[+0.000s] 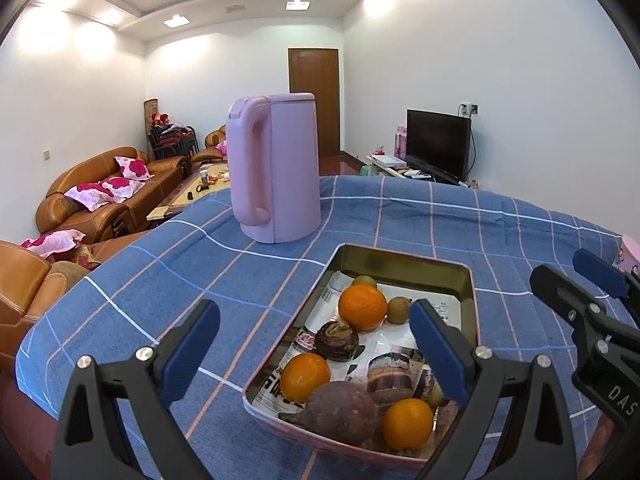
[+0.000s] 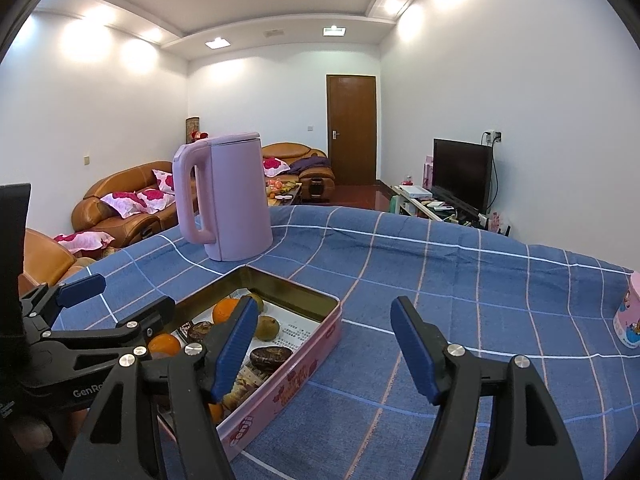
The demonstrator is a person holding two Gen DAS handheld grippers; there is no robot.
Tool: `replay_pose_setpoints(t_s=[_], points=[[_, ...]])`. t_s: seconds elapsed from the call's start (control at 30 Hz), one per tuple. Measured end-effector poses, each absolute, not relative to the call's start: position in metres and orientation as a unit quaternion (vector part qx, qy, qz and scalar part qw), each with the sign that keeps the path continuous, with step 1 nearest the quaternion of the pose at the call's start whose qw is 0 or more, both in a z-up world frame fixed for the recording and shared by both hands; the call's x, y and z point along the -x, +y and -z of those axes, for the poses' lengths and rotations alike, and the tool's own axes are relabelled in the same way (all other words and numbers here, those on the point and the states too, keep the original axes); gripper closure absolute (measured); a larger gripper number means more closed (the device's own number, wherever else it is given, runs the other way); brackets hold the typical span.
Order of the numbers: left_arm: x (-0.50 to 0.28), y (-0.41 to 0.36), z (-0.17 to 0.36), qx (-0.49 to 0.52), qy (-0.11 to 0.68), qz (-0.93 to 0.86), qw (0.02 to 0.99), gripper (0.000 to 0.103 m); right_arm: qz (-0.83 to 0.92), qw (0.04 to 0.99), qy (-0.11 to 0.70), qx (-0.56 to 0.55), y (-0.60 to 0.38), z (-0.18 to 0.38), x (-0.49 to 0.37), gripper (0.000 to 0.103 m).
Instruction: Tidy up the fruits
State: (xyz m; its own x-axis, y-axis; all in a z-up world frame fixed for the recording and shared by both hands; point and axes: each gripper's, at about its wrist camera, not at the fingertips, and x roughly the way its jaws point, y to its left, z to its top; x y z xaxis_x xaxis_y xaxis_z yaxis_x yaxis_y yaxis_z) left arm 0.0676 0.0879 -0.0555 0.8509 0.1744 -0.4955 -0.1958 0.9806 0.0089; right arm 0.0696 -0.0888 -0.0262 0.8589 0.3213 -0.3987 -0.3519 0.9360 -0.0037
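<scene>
Fruit: three round oranges, the rearmost (image 1: 363,306), small brownish-green round fruits, one (image 1: 399,310) just right of that orange, and dark purple-brown tubers, the largest (image 1: 340,412) at the near end, all lying in the tin.
Tin: shallow rectangular metal tin with pink printed outer walls (image 2: 280,396) and a gold inside, lined with printed paper, standing on the tablecloth.
Left gripper: black frame with blue pads (image 1: 316,352), jaws apart, nothing between them; its right pad (image 1: 438,354) hangs over the tin's right side, its left pad over bare cloth.
Right gripper: same make (image 2: 324,348), jaws apart and empty, held over the tin's right wall and the cloth beside it.
Tablecloth: blue cloth (image 2: 460,292) with white and pink grid lines, covering the table.
Kettle: tall lilac plastic kettle (image 1: 276,168), upright, just behind the tin, handle to the left.
Cup: pink printed cup (image 2: 628,320) at the cloth's right edge, well apart from the tin.
Room: brown leather sofas (image 2: 120,200) with floral cushions, a dark television (image 2: 462,172), a wooden door (image 2: 351,128).
</scene>
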Motion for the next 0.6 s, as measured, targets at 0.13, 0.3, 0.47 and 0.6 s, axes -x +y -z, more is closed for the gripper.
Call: replay_pose_setpoints(t_s=[0.13,0.3,0.47,0.6], points=[[-0.0669,0.0868,0.0560,0.021,0.256,-0.095,0.962,0.005,-0.175,0.963,0.200,0.039,-0.0890,0.0263,-0.0697,0.032],[-0.0653,0.0863,0.0560,0.021,0.255,-0.095,0.962,0.005,-0.174,0.963,0.201,0.037,-0.0893,0.0256,-0.0698,0.032],[-0.0657,0.0852,0.0564,0.020,0.256,-0.094,0.962,0.005,-0.174,0.964,0.200,0.036,-0.0905,0.0245,-0.0695,0.032],[-0.0655,0.0848,0.0559,0.020,0.256,-0.093,0.962,0.005,-0.174,0.964,0.198,0.036,-0.0915,0.0237,-0.0691,0.032]])
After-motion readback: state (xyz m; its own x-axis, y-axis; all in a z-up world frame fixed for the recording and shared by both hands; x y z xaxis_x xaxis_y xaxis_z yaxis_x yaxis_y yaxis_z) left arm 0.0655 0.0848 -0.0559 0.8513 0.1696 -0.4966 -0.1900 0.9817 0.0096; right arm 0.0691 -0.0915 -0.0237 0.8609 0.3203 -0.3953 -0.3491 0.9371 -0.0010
